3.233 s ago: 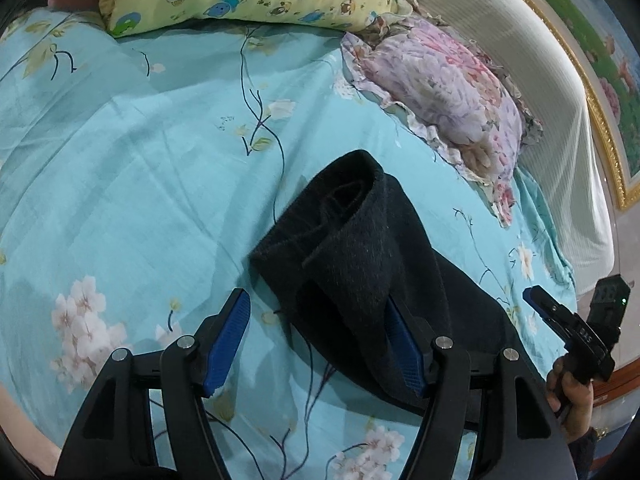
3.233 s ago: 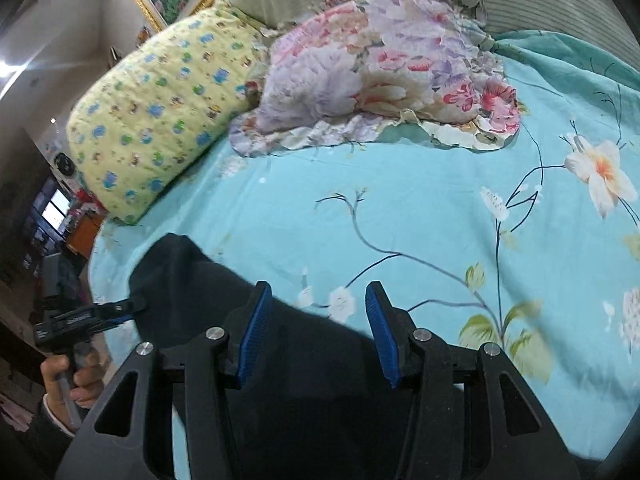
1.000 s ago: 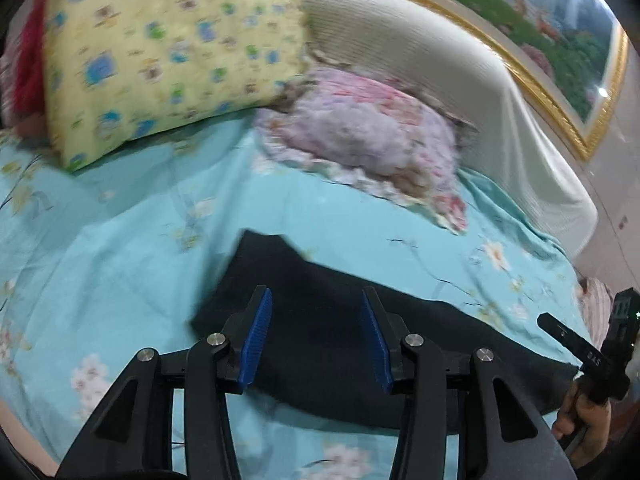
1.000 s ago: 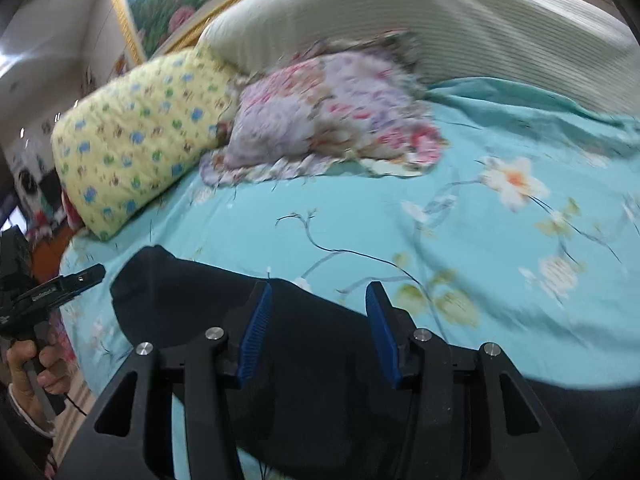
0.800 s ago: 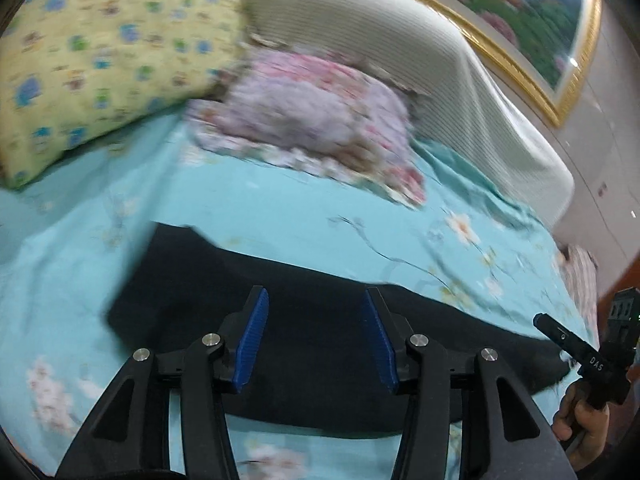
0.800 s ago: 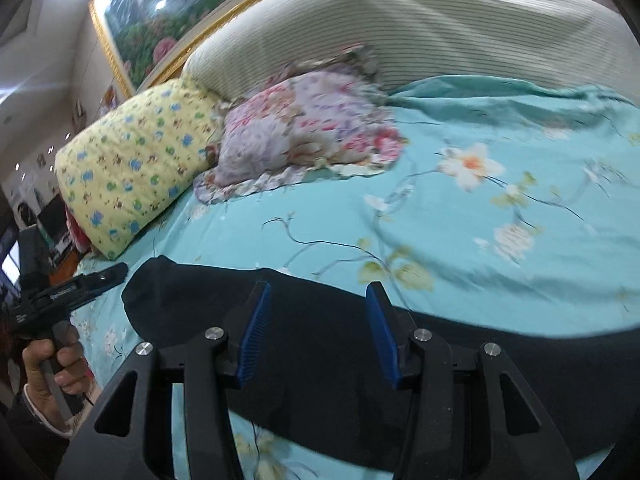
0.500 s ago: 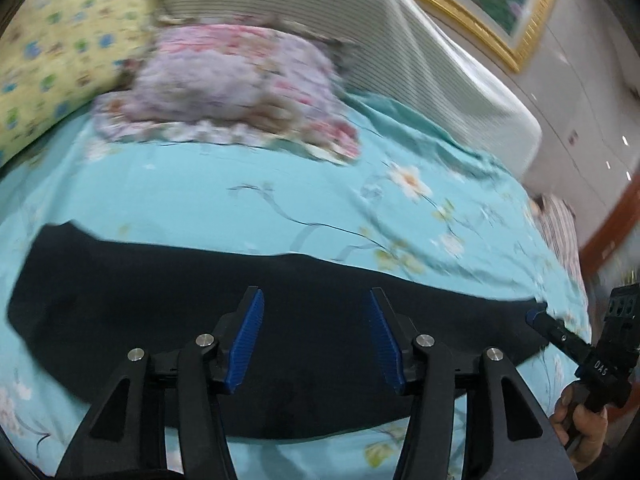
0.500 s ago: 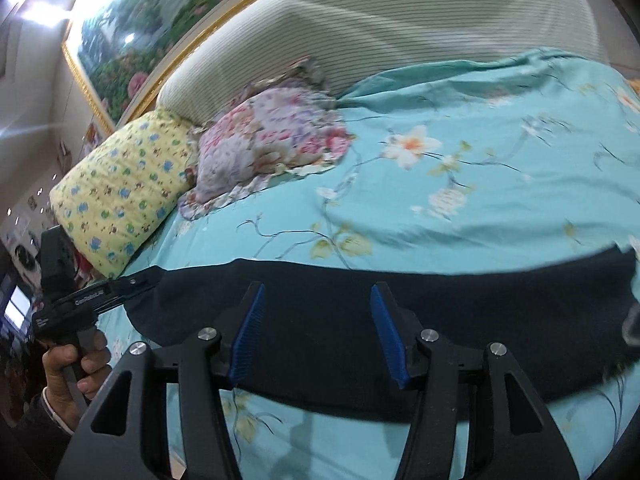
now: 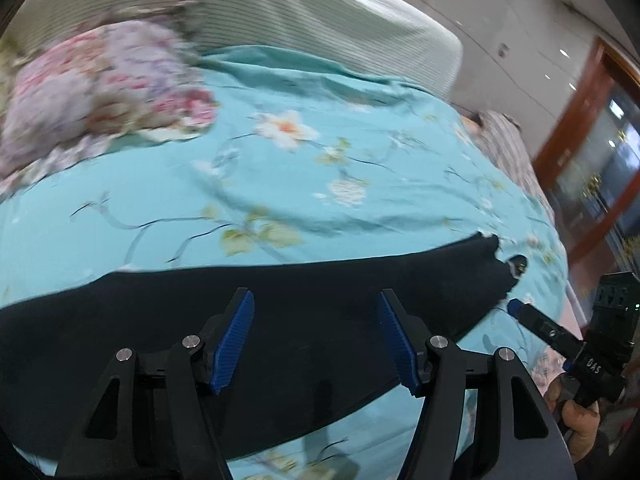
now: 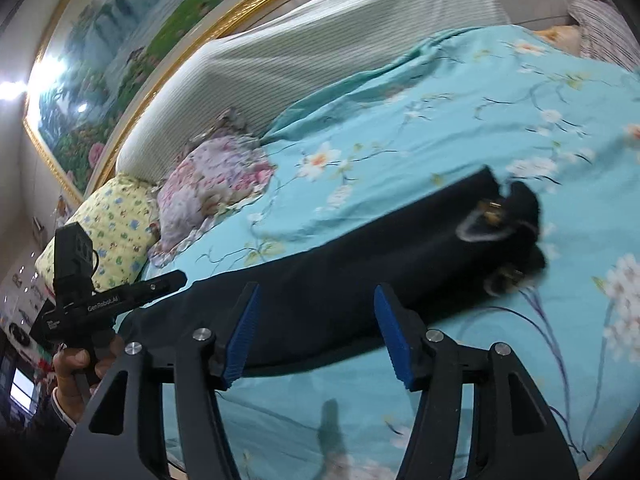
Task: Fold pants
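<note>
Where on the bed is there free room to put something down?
The sheet is bare between the pants and the headboard, right of the floral pillow. A narrower bare strip lies in front of the pants, near the right gripper. The pillow corner, with the yellow pillow, is crowded.

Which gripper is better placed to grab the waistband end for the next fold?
Probably the right gripper: its tip sits beside the pants waistband; the left gripper is at the opposite end. Both are opening, empty.
</note>
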Motion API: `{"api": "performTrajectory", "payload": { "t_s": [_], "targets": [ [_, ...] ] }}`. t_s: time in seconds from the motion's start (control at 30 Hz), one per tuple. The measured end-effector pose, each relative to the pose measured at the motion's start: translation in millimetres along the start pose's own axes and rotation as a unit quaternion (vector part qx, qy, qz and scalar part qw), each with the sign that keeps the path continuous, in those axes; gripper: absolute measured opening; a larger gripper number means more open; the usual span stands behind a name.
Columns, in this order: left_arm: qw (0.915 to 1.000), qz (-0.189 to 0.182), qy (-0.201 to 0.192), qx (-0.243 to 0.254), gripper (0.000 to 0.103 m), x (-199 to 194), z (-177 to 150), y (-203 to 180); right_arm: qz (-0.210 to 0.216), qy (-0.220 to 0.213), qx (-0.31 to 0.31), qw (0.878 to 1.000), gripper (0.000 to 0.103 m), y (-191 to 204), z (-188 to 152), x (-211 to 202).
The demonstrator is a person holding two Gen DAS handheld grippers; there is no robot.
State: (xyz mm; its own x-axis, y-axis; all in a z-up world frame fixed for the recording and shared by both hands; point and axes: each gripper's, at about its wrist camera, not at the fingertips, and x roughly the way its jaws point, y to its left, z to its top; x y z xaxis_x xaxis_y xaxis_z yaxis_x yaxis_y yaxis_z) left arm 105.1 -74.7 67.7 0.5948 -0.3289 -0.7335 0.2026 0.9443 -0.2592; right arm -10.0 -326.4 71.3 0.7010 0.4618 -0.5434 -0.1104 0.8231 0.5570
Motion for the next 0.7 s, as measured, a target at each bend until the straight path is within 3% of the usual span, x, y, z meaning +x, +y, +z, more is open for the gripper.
{"api": "performTrajectory", "payload": {
  "t_s": [0.5,0.7],
  "targets": [
    [0.9918,-0.063,0.051,0.099,0.069,61,33,-78,-0.052,-0.002,0.091,0.994,0.061,-57,-2,-14],
    [0.9846,-0.088,0.088,0.123,0.069,92,43,-95,-0.043,0.002,0.143,0.989,0.070,-76,-1,-9]
  ]
}}
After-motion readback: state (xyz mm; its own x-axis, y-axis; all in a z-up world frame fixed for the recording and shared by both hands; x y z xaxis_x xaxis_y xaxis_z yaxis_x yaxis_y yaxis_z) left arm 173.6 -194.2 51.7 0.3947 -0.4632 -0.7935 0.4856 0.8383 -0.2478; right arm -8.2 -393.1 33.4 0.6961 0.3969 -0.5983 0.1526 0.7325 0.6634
